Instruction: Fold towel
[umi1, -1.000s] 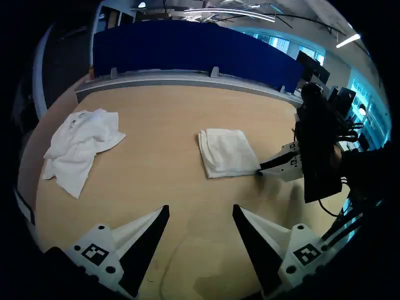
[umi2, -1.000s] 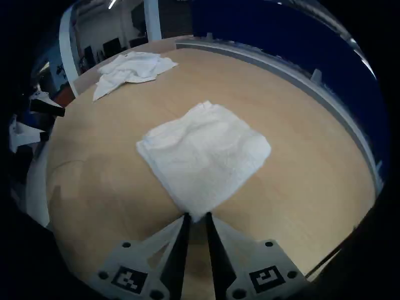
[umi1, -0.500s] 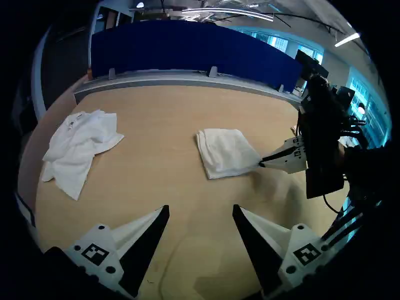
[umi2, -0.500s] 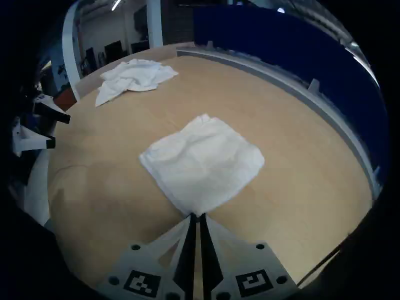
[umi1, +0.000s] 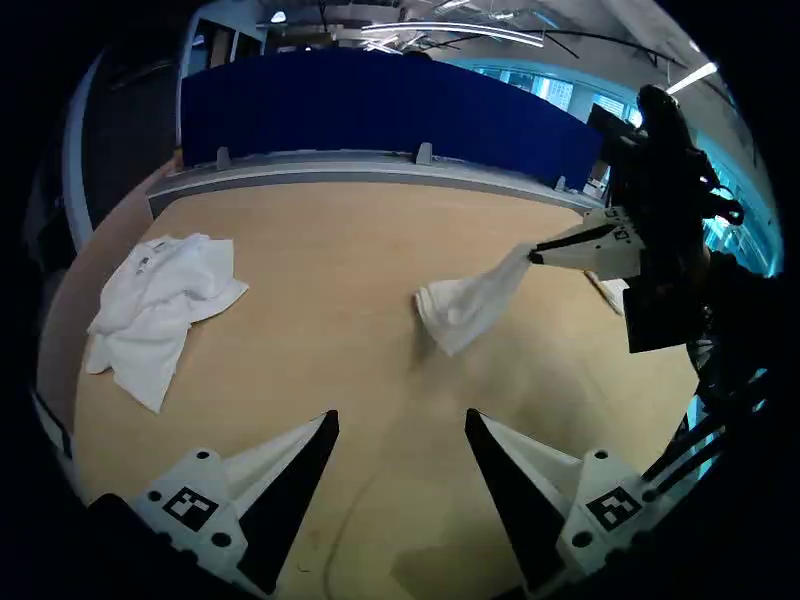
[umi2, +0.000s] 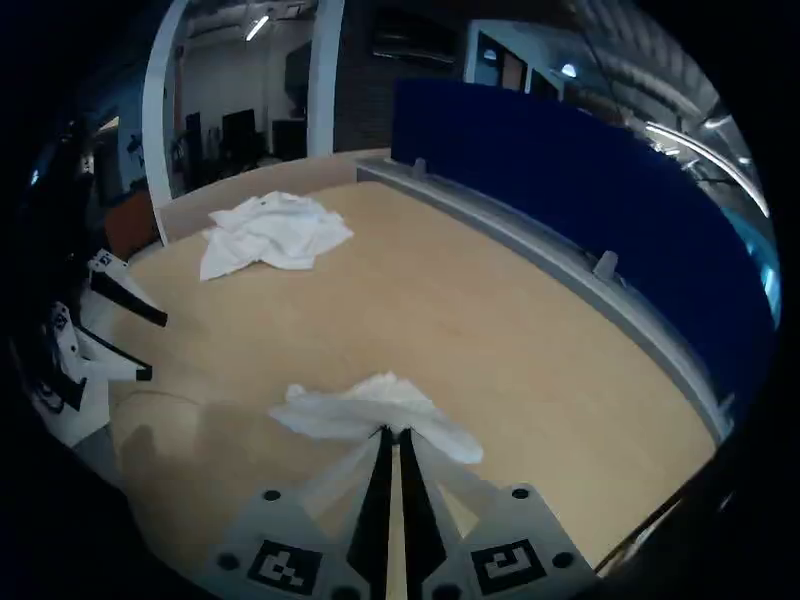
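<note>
Towel (umi1: 468, 305), soft white terry, draped limply near the desk's (umi1: 330, 240) middle, its lifted corner pinched by the right gripper (umi1: 535, 256). The left gripper (umi1: 400, 440) stood spread apart, empty. A second, crumpled white cloth (umi1: 160, 300) lay by the left edge. In the right gripper view, closed fingers clamped that corner, and a blue partition (umi2: 560, 190) lined the far edge.

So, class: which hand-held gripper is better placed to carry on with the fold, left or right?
Right. The right hand-held gripper is shut on a corner of the towel, held up off the table. The left hand-held gripper is open, empty, and well short of the towel.
</note>
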